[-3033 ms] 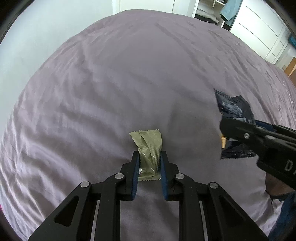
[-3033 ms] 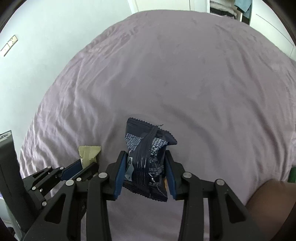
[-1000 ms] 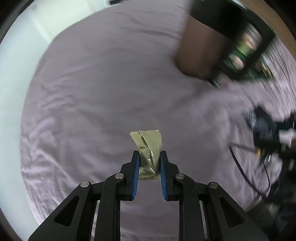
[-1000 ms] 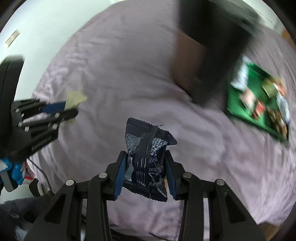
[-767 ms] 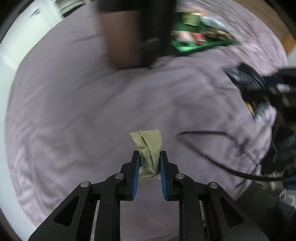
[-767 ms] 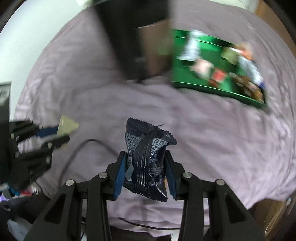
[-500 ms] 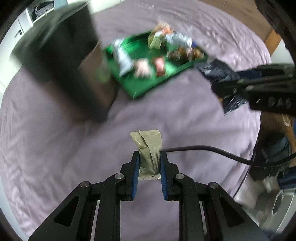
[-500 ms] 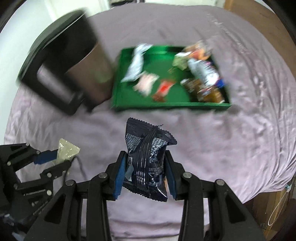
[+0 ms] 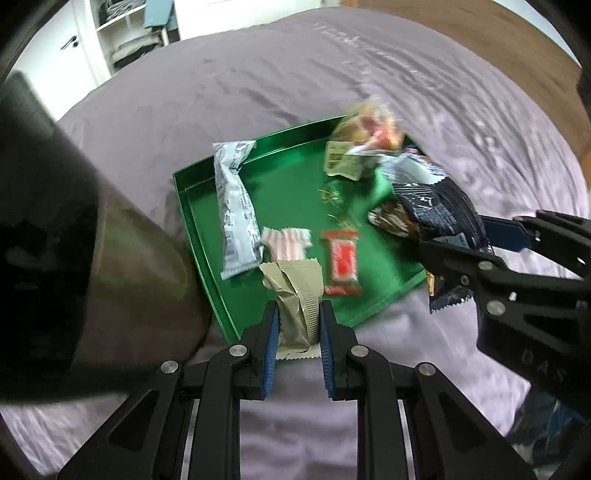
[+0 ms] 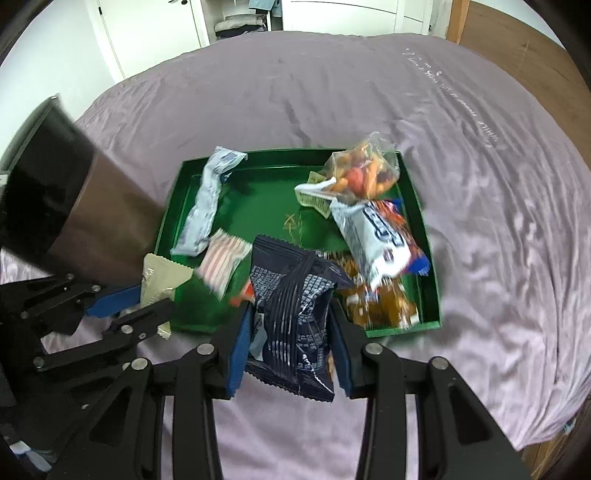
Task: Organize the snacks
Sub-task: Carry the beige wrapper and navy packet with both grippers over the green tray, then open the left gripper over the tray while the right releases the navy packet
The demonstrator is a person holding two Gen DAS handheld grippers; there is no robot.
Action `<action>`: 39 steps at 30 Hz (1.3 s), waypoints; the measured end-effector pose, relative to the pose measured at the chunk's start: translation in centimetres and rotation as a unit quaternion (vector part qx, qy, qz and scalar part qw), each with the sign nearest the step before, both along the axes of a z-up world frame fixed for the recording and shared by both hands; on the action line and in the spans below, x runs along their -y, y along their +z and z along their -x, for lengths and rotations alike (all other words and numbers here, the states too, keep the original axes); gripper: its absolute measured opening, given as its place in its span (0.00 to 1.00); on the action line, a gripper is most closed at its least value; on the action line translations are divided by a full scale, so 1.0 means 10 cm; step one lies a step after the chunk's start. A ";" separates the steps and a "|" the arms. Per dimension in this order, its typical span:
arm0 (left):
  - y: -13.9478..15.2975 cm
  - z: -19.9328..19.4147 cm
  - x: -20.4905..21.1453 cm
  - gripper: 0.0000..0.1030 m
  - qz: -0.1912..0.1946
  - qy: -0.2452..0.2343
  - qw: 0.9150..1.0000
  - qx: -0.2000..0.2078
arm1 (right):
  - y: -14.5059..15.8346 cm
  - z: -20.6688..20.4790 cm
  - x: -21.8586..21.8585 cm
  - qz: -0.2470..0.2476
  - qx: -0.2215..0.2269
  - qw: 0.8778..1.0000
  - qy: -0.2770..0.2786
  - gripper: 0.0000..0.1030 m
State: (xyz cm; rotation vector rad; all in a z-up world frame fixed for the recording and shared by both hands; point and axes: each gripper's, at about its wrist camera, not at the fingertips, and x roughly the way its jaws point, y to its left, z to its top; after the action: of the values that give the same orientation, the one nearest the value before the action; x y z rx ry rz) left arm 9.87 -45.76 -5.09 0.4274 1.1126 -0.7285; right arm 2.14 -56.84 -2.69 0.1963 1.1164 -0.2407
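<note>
My left gripper (image 9: 297, 314) is shut on an olive-green snack packet (image 9: 295, 291), held above the near edge of a green tray (image 9: 291, 184). My right gripper (image 10: 291, 317) is shut on a dark blue snack bag (image 10: 295, 310), held above the tray's near edge (image 10: 406, 326). In the left wrist view the right gripper (image 9: 491, 240) with the blue bag (image 9: 439, 210) is at the right. In the right wrist view the left gripper (image 10: 147, 295) with the olive packet (image 10: 160, 280) is at the left. The tray holds several snack packets.
The tray lies on a purple bedsheet (image 10: 480, 147). A dark box with a brown side (image 10: 85, 206) stands left of the tray, touching it; it also shows in the left wrist view (image 9: 74, 240). White wardrobes (image 10: 240, 18) stand beyond the bed. A wooden headboard (image 10: 517, 48) is at the right.
Both grippers have swung from bare sheet to the tray and box, which now lie closer below. Each still holds its packet.
</note>
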 end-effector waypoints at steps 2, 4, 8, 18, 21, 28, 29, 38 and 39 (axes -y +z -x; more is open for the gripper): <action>-0.11 -0.07 0.06 0.17 -0.006 0.009 1.000 0.001 | -0.10 -0.13 0.06 -0.006 0.000 1.000 0.008 0.00; -0.21 -0.13 0.11 0.17 -0.015 0.020 1.000 0.003 | -0.16 -0.21 0.08 -0.010 0.000 1.000 0.013 0.00; -0.33 -0.23 0.15 0.17 -0.024 0.038 0.999 0.002 | -0.30 -0.39 0.13 -0.013 -0.003 1.000 0.028 0.00; -0.47 -0.31 0.28 0.18 -0.034 0.044 0.998 0.027 | -0.62 -0.54 0.25 -0.025 -0.023 0.999 0.037 0.00; -0.50 -0.31 0.27 0.19 -0.034 0.047 0.998 0.026 | -0.67 -0.54 0.28 -0.028 -0.024 0.999 0.034 0.00; -0.52 -0.28 0.25 0.39 -0.028 0.054 0.998 0.024 | -0.68 -0.55 0.27 -0.029 -0.017 0.999 0.037 0.00; -0.52 -0.28 0.24 0.39 -0.027 0.056 0.998 0.023 | -0.67 -0.54 0.27 -0.028 -0.016 0.999 0.037 0.00; -0.44 -0.28 0.16 0.48 -0.016 0.063 0.998 0.025 | -0.51 -0.46 0.24 -0.017 -0.003 0.999 0.037 0.28; -0.42 -0.28 0.16 0.50 -0.014 0.063 0.998 0.027 | -0.48 -0.46 0.23 -0.013 -0.001 0.999 0.037 0.28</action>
State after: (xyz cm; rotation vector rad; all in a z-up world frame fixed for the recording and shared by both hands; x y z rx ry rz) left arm 12.65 -47.34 -9.31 0.3953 1.0889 -0.5886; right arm 6.70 -59.19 -7.48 0.1773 1.1261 -0.1608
